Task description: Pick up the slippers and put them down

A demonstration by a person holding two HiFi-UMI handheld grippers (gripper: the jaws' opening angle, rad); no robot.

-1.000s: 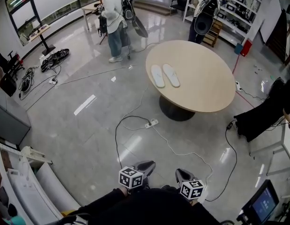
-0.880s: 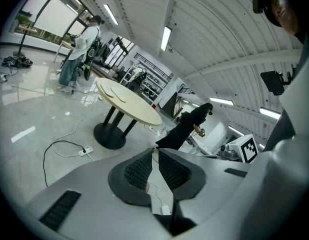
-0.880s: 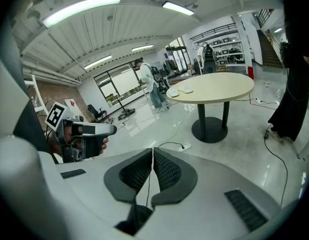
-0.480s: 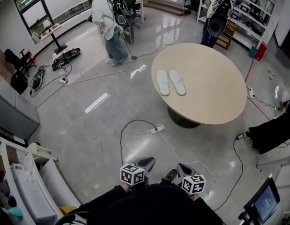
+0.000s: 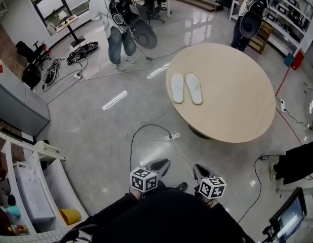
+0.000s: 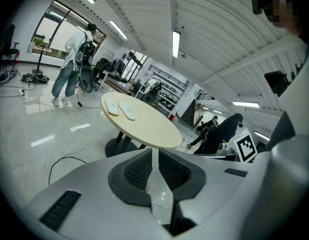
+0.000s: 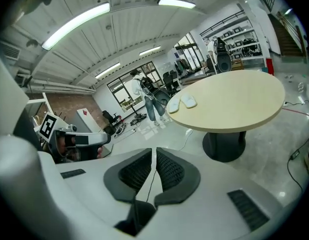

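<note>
White slippers point(image 5: 186, 88) lie side by side on the round table point(image 5: 237, 110), well ahead of my left gripper point(image 6: 153, 176) and right gripper point(image 7: 154, 171), nothing touching them. The left gripper's jaws are closed together with nothing between them, and the right gripper is likewise closed and empty. Both hang low above the grey floor point(image 5: 95, 130), with a black cable point(image 5: 129, 153) lying between them and the table.

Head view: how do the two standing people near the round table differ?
The person in blue jeans stands on open floor, left of the round beige table; the person by the white shelves stands behind it and wears darker trousers. Both wear light tops and carry dark gear.
</note>
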